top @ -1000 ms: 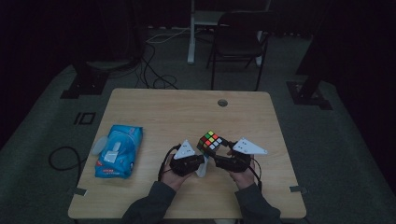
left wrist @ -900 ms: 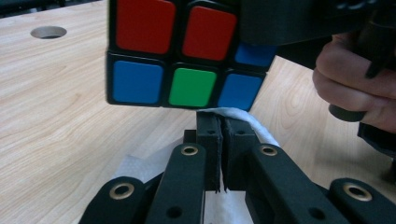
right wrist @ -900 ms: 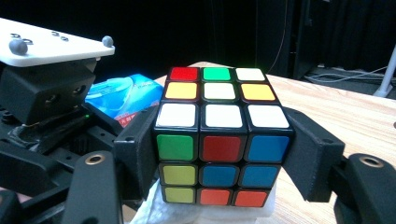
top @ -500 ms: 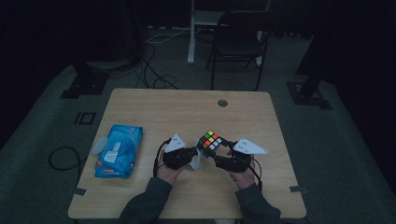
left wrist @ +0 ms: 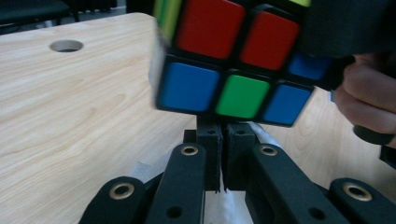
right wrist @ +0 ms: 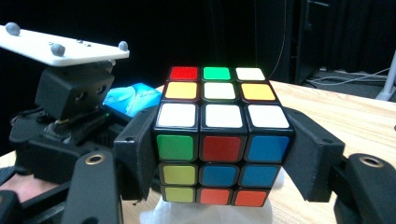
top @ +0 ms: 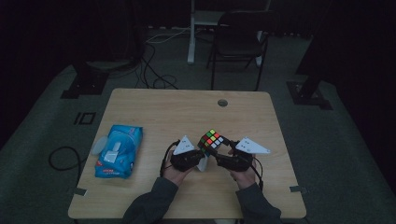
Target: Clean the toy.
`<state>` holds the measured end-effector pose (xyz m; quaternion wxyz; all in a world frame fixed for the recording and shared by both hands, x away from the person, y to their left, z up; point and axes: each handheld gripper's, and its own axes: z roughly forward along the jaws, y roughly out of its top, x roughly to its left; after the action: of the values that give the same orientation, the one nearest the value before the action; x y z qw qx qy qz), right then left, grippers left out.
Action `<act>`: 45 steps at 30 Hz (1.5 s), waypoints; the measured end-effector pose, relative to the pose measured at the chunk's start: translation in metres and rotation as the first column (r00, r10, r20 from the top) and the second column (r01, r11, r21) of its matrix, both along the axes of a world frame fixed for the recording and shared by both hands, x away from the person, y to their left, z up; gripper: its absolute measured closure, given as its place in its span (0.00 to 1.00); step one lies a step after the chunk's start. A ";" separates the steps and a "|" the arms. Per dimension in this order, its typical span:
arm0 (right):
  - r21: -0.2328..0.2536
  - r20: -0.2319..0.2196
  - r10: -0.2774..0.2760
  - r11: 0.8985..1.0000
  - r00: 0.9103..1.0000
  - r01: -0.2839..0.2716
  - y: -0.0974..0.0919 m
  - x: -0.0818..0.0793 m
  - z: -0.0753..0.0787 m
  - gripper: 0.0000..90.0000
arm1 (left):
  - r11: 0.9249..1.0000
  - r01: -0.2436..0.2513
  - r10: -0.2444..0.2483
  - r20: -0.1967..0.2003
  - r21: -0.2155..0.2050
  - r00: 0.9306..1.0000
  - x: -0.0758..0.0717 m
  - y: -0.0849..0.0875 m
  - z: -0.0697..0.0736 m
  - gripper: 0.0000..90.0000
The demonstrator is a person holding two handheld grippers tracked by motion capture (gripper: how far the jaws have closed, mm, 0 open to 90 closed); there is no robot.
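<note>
A scrambled Rubik's cube (top: 212, 140) is held just above the wooden table (top: 154, 112), near its front edge. My right gripper (top: 220, 148) is shut on it, with one pad on each side (right wrist: 137, 149) of the cube (right wrist: 219, 149). My left gripper (top: 201, 157) sits at the cube's lower left, its jaws pressed together (left wrist: 220, 140) right under the cube's bottom row (left wrist: 224, 93). A white wipe (top: 202, 164) hangs at the left gripper's tip and shows crumpled beneath the cube (right wrist: 210, 214); the left jaws appear shut on it.
A blue pack of wipes (top: 116, 150) lies at the table's left. A round cable hole (top: 222, 102) is near the far edge. Beyond the table stand a dark chair (top: 238, 42) and floor cables. The person's hands and sleeves come in at the front edge.
The left gripper swung a little to the left with the wipe, then came back under the cube. The right gripper and the cube stayed put.
</note>
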<state>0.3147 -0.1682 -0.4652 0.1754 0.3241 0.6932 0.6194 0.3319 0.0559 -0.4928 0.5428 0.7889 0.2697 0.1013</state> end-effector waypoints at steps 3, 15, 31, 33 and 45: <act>-0.003 -0.002 0.002 1.000 1.000 -0.002 0.001 0.000 0.000 0.39 | 1.000 0.014 -0.014 0.005 0.012 1.000 -0.002 -0.003 -0.001 0.98; 0.024 -0.007 0.011 1.000 1.000 -0.011 0.001 -0.001 0.000 0.39 | 0.999 -0.034 0.034 0.004 -0.029 0.999 0.005 0.009 0.002 0.98; 0.020 -0.024 -0.025 0.999 0.999 0.025 -0.007 0.003 -0.003 0.39 | 1.000 0.007 -0.007 0.025 0.004 1.000 -0.009 0.007 0.003 0.98; 0.013 -0.022 -0.030 0.999 0.999 0.030 -0.007 0.003 -0.004 0.39 | 1.000 -0.010 0.009 0.031 0.005 0.999 -0.008 0.013 0.005 0.98; -0.025 -0.023 -0.038 0.999 0.999 0.038 -0.004 0.002 -0.007 0.39 | 0.997 -0.078 0.078 0.067 -0.002 0.995 -0.008 0.028 0.015 0.98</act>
<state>0.3171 -0.1719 -0.4721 0.1830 0.3423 0.6964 0.6037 0.3234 0.0840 -0.4779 0.5469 0.7742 0.2817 0.1490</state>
